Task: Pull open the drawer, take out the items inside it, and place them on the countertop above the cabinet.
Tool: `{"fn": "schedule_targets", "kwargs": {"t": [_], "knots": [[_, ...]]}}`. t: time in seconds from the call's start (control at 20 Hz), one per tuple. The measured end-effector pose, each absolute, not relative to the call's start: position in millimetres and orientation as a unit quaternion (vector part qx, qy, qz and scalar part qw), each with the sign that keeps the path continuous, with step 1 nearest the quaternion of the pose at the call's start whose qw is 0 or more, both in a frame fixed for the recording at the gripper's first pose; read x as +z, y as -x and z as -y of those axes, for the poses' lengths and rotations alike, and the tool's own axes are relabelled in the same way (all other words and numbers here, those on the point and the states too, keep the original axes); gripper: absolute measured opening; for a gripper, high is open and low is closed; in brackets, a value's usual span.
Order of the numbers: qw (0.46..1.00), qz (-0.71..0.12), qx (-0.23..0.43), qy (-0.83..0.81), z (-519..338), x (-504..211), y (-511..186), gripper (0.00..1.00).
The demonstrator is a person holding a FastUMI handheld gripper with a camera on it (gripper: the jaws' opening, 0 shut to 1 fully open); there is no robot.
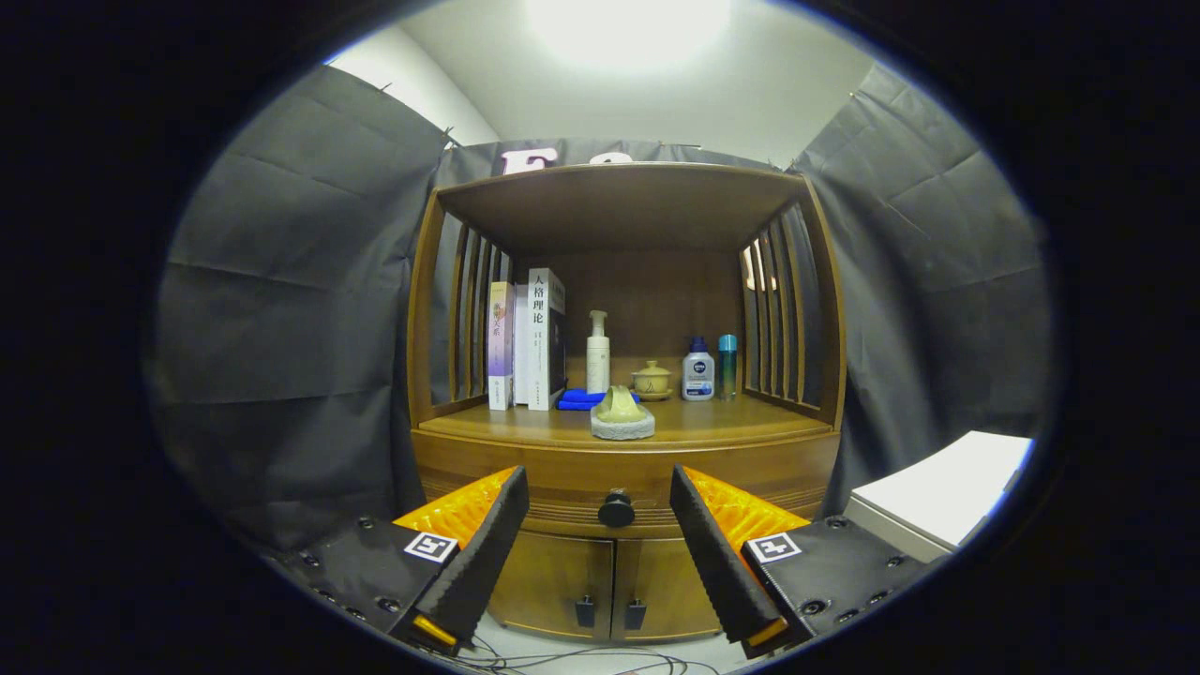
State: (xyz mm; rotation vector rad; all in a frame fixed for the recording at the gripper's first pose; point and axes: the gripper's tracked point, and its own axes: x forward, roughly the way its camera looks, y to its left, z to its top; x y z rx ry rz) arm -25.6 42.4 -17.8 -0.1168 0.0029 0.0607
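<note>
The gripper [600,487] was held in front of a wooden cabinet [626,562] at the centre of the frame, its two fingers spread wide apart and clamped on nothing. Between the fingertips and beyond them sat the round dark knob [616,509] of the drawer [626,478], which was closed flush with the cabinet front. Below it, in the lower middle, were two cabinet doors [605,586] with small dark handles, also closed. Above the drawer, the countertop [731,422] formed the floor of an open wooden alcove with slatted sides. On it, from left to right, stood a row of upright books [527,342], a white pump bottle [598,352], a folded blue cloth [583,399], a small lidded ceramic cup [652,381], a white and blue bottle [697,369] and a slim teal bottle [727,367]; nearer the front edge rested a pale stone dish with a greenish object [622,416] in it. Dark grey cloth hung on both sides of the cabinet, a bright ceiling light glared at the top, a white boxy surface [942,492] showed at lower right, and loose cables [572,661] lay on the floor at the bottom.
</note>
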Motion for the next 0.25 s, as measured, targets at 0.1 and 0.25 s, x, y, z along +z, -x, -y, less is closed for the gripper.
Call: {"fn": "schedule_targets", "kwargs": {"t": [0.1, 0.25], "knots": [[0.998, 0.0, 0.028, 0.058, -40.8, -16.0, 25.2, 0.96], [0.999, 0.003, 0.022, 0.05, -34.7, -13.4, 24.4, 0.96]]}}
